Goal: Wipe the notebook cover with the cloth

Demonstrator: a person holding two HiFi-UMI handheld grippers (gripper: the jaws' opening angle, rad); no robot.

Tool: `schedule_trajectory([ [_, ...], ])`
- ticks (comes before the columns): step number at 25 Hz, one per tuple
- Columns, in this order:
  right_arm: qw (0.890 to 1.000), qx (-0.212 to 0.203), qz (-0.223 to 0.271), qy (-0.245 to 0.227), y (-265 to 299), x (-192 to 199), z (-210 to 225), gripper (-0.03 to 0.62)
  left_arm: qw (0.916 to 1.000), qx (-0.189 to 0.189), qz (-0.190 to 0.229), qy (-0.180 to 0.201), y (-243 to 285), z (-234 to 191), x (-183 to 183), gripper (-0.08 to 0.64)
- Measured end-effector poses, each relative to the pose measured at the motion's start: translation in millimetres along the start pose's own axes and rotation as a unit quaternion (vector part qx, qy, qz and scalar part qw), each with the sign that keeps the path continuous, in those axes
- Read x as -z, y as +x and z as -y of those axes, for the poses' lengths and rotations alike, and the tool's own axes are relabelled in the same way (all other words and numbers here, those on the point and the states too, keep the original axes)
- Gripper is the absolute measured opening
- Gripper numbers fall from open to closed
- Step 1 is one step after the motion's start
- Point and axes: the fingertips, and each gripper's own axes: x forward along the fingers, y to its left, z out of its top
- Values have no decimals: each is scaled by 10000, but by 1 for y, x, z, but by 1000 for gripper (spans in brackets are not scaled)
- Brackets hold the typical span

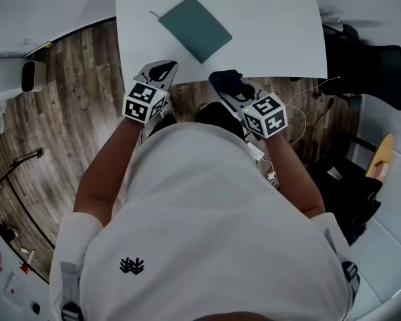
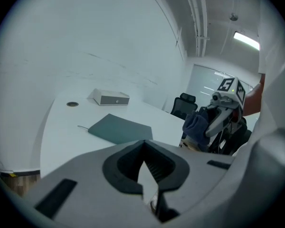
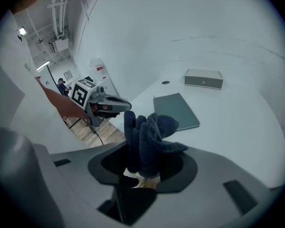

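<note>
A teal notebook (image 1: 195,27) lies flat and askew on the white table (image 1: 274,19), near its front edge; it also shows as the notebook (image 2: 119,128) and the notebook (image 3: 176,110). My right gripper (image 1: 230,82) hovers just off the table's near edge, shut on a bunched dark blue cloth (image 1: 227,80), which stands up between the jaws as the cloth (image 3: 149,137). My left gripper (image 1: 162,69) hangs beside it to the left, also short of the table, jaws together with nothing in them. Neither gripper touches the notebook.
A small white box (image 2: 109,98) and a round cable hole (image 2: 72,104) sit farther back on the table. A black office chair (image 1: 374,65) stands off the table's right side. Loose cables (image 1: 301,105) trail over the wooden floor beneath the grippers.
</note>
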Motion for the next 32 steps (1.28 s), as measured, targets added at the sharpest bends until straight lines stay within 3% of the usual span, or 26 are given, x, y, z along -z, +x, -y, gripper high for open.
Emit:
schedule_trajectory([
  [5, 9994, -102, -242, -241, 21, -11, 19, 158, 9998, -56, -206, -39, 36, -20, 5, 6],
  [15, 9908, -751, -819, -776, 73, -21, 50, 158, 9963, -568, -634, -89, 84, -50, 13, 8],
  [26, 9765, -1520, -1117, -1044, 112, -33, 47, 158, 9918, -734, -1036, 173, 103, -53, 22, 8],
  [32, 9756, -1594, -1203, -909, 120, -31, 61, 158, 9914, -728, -1072, 204, 103, -53, 23, 8],
])
